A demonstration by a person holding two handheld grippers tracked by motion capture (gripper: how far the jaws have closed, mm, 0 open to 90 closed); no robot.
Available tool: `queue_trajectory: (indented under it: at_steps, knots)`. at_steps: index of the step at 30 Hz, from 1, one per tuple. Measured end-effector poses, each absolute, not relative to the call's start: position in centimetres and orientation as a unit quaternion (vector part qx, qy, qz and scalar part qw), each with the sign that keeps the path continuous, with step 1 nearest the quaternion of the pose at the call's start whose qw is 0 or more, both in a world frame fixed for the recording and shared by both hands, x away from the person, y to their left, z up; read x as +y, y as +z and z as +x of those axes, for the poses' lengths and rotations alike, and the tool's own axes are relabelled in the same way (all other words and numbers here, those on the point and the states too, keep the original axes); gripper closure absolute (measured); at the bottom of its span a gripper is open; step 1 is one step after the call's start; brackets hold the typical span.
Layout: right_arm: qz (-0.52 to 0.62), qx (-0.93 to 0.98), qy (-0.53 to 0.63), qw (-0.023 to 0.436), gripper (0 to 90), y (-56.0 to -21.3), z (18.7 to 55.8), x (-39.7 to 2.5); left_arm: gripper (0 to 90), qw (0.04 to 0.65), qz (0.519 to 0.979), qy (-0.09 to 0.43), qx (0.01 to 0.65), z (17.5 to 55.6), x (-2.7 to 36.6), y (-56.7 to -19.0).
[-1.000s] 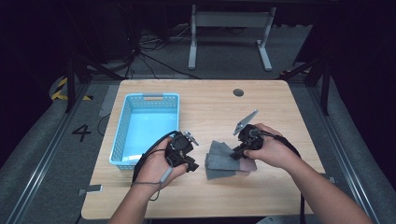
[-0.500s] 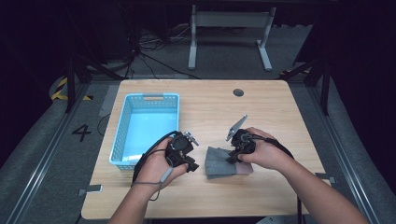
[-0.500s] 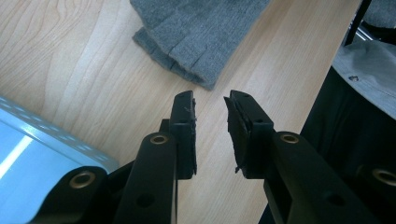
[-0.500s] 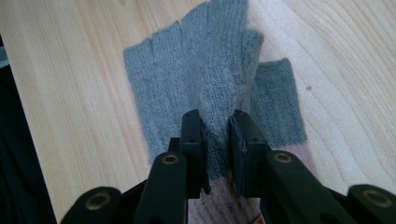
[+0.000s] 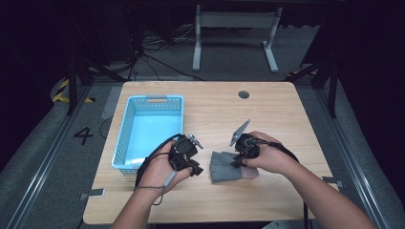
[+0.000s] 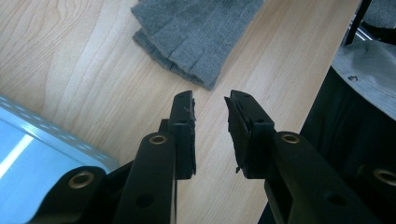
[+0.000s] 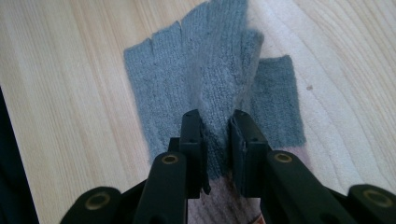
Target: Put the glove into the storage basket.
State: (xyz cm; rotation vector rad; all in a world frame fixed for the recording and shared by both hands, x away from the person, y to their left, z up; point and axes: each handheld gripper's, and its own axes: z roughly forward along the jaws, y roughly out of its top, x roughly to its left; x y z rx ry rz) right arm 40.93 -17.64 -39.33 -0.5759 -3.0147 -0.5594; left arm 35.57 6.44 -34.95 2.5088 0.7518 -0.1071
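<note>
Right gripper (image 7: pixel 215 135) jaws apparently pinch the grey glove (image 7: pixel 205 93); left gripper (image 6: pixel 210 121) jaws gape.

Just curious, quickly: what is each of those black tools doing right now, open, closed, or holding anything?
Left tool: open, holding nothing, above the wooden table.
Right tool: closed on the grey knitted fingerless glove.

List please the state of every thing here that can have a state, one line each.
Left gripper: open, empty, above the table.
Right gripper: shut on grey glove, pinching up a fold.
Grey glove: mostly flat on the table, one ridge lifted.
Blue basket: upright, empty.
</note>
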Motion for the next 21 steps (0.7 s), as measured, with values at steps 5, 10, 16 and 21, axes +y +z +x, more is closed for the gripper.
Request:
queue_trajectory:
  at_steps: [5,10,16,21]
  knots:
    - [-0.179,-0.968,-0.175,0.012,76.5,-39.45,40.73,-17.52,71.5,0.257,0.925,-0.04,0.278,35.56,6.39,-34.99]
    - [-0.176,-0.969,-0.175,0.012,76.1,-39.69,40.81,-17.4,71.5,0.256,0.925,-0.04,0.277,35.54,6.39,-34.97]
    - [-0.178,-0.968,-0.177,0.008,74.9,-39.77,40.94,-17.4,71.5,0.253,0.926,-0.041,0.277,35.62,6.3,-35.1]
    - [-0.176,-0.969,-0.176,-0.006,71.9,-40.07,40.96,-17.38,71.3,0.254,0.926,-0.041,0.277,35.51,6.26,-35.07]
